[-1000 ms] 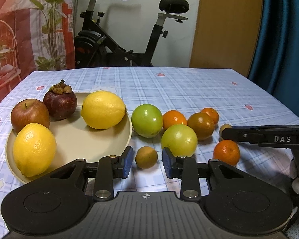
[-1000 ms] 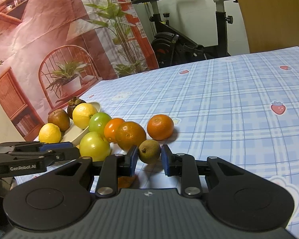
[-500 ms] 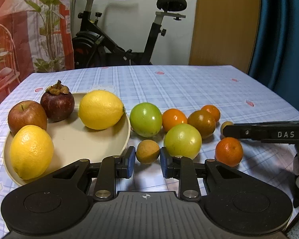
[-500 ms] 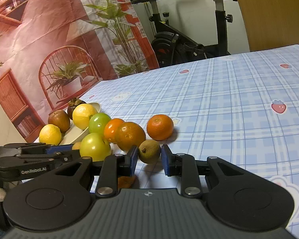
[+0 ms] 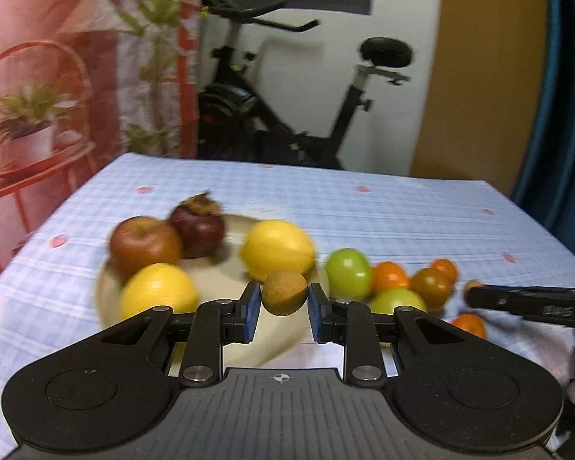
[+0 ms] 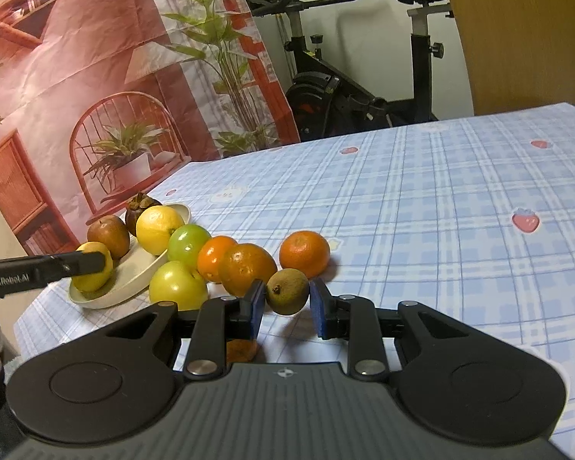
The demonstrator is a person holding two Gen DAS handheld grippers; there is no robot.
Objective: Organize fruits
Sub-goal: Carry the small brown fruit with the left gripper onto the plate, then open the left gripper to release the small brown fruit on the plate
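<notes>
My left gripper (image 5: 283, 301) is shut on a small round brown fruit (image 5: 283, 292) and holds it in the air over the near rim of the beige plate (image 5: 230, 268). On the plate lie an apple (image 5: 145, 244), a mangosteen (image 5: 198, 226) and two lemons (image 5: 276, 249). My right gripper (image 6: 287, 299) rests low on the table, its blue pads shut on another small brown fruit (image 6: 287, 296). Just left of it lie oranges (image 6: 246, 268) and green fruits (image 6: 177, 286); one orange (image 6: 304, 252) lies behind.
The blue checked tablecloth (image 6: 421, 211) stretches far and right. A small orange piece (image 6: 241, 349) lies under my right gripper's left finger. An exercise bike (image 5: 287, 115) and a printed curtain stand beyond the table. The plate sits near the table's left edge.
The left gripper closed on the small brown fruit, lifted it off the table and carried it left toward the plate. The right gripper stayed put on its fruit.
</notes>
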